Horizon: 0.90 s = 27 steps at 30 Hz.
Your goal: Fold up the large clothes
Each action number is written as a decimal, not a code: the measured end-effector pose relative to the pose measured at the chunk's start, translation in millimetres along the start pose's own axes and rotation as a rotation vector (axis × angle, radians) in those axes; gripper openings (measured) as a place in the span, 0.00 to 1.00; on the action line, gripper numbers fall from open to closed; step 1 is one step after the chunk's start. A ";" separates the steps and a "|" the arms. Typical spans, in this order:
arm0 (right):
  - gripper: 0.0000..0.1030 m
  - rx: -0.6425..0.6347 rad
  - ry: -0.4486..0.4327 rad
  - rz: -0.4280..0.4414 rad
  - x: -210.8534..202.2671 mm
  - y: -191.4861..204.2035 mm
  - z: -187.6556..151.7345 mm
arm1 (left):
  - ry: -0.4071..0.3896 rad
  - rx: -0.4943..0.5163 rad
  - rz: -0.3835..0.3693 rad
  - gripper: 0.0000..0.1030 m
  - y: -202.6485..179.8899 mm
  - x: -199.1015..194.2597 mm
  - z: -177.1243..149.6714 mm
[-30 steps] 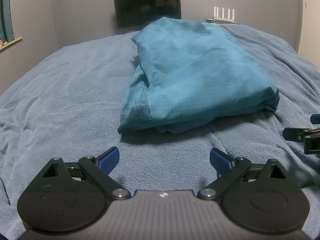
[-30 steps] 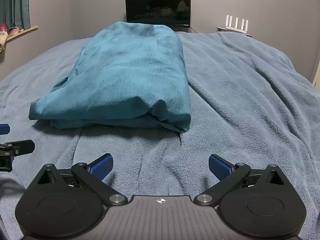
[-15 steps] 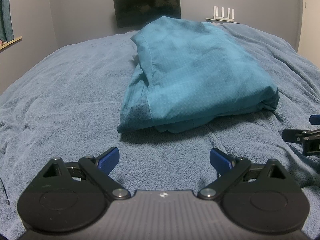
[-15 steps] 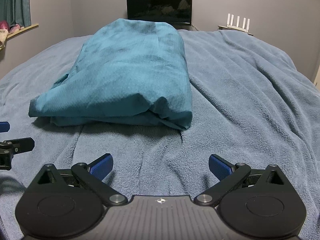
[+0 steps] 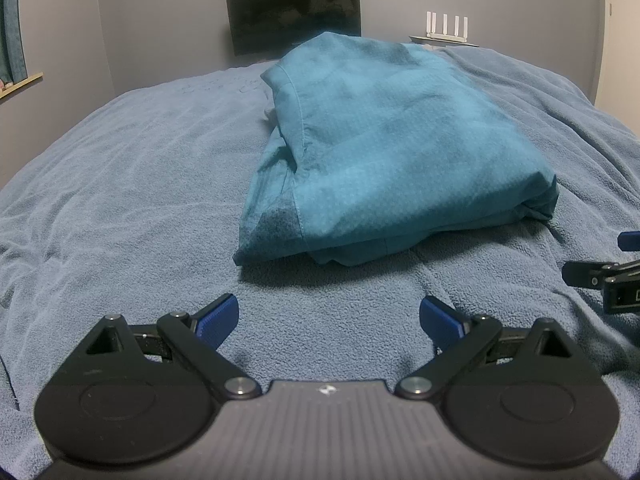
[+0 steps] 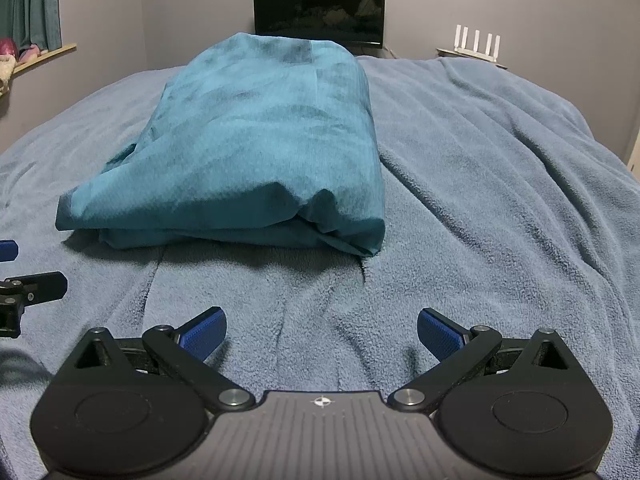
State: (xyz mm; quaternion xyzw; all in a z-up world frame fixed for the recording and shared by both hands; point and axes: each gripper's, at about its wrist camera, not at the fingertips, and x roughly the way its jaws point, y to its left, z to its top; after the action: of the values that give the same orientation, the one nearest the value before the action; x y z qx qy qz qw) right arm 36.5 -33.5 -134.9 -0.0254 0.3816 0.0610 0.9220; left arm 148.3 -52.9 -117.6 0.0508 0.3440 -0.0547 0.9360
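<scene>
Beyond the bed (image 5: 120,184), covered in a blue fleece blanket (image 6: 480,184), we see a dark monitor (image 5: 294,12) against the grey wall, a white router (image 5: 444,26) with upright antennas to its right, and a teal curtain (image 6: 38,4) above a wooden sill at far left. Nothing lies on the blanket between the grippers and the garment. The folded teal garment (image 5: 384,148) rests on the blanket in a thick, layered rectangle, its near edge just ahead of both grippers; a stitched hem runs along its left side. We hold the left gripper (image 5: 329,315) low over the blanket with its blue pads (image 5: 218,316) spread wide, gripping nothing. The right gripper (image 6: 321,332) is likewise spread wide and empty, its pads (image 6: 440,334) clear of the cloth. Each gripper appears at the edge of the other's view, side by side and apart.
</scene>
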 end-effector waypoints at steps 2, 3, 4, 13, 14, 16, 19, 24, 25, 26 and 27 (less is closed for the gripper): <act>1.00 -0.001 0.002 0.000 0.2 0.0 -0.1 | 0.001 0.000 -0.001 0.95 -0.2 0.0 -0.6; 1.00 -0.001 0.002 0.000 0.2 0.2 0.3 | 0.000 0.001 -0.001 0.95 0.1 0.1 -0.3; 1.00 -0.001 0.002 0.000 0.2 0.2 0.3 | 0.001 0.001 -0.001 0.95 -0.1 0.1 -0.4; 1.00 -0.001 0.003 0.000 0.2 0.1 0.4 | 0.001 0.000 -0.001 0.95 -0.1 -0.3 -0.5; 1.00 -0.001 0.003 -0.001 0.2 0.1 0.3 | 0.001 0.000 -0.001 0.95 -0.1 -0.3 -0.4; 1.00 -0.001 0.004 -0.001 0.3 0.1 0.6 | 0.002 0.000 -0.002 0.95 -0.3 -0.4 -0.7; 1.00 -0.001 0.005 0.000 0.3 0.0 0.8 | 0.002 0.000 -0.002 0.95 -0.3 -0.4 -1.0; 1.00 -0.001 0.008 -0.001 0.5 -0.2 -0.5 | 0.003 0.001 -0.003 0.95 0.0 -0.2 -1.7; 1.00 -0.001 0.008 -0.001 0.4 -0.6 -1.2 | 0.004 0.001 -0.003 0.95 -0.2 -0.2 -1.9; 1.00 -0.001 0.008 -0.001 0.4 -0.7 -1.1 | 0.003 0.001 -0.003 0.95 0.0 -0.2 -1.7; 1.00 -0.001 0.009 -0.001 0.4 -0.7 -1.0 | 0.004 0.001 -0.003 0.95 0.0 -0.2 -1.7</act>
State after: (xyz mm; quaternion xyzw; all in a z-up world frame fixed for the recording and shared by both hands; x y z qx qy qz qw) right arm 36.1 -34.2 -135.9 -0.0263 0.3856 0.0605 0.9203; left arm 147.1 -52.7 -118.8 0.0508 0.3457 -0.0563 0.9353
